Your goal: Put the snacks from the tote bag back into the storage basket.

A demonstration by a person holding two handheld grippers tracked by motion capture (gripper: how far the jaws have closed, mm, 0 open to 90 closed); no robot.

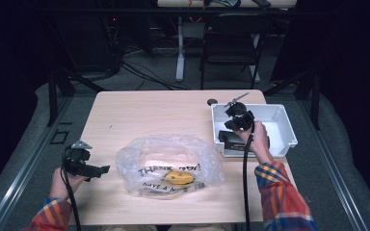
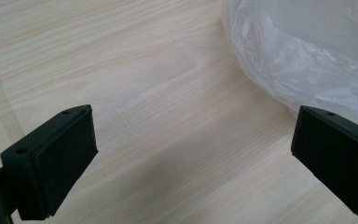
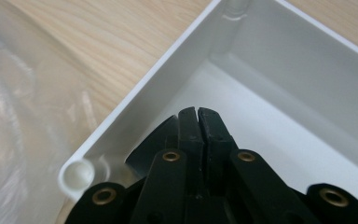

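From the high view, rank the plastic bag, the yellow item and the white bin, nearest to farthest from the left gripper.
From the left gripper:
1. plastic bag, just to its right.
2. yellow item, inside the bag, farther right.
3. white bin, at the table's right edge.

Plastic bag point(image 1: 168, 166) blocks table point(image 1: 139, 113) centre; far half free; white bin point(image 1: 282, 126) walls hem right side.

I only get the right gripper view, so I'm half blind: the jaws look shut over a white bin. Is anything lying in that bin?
Observer: Yes, a black boxy object lies at the near side of the white bin, under the right gripper.
Operator: What's inside the plastic bag?
Observer: A yellow item, seen through the clear plastic bag.
Operator: And the other gripper?
Observer: The left gripper is open and holds nothing, low over the table just left of the bag.
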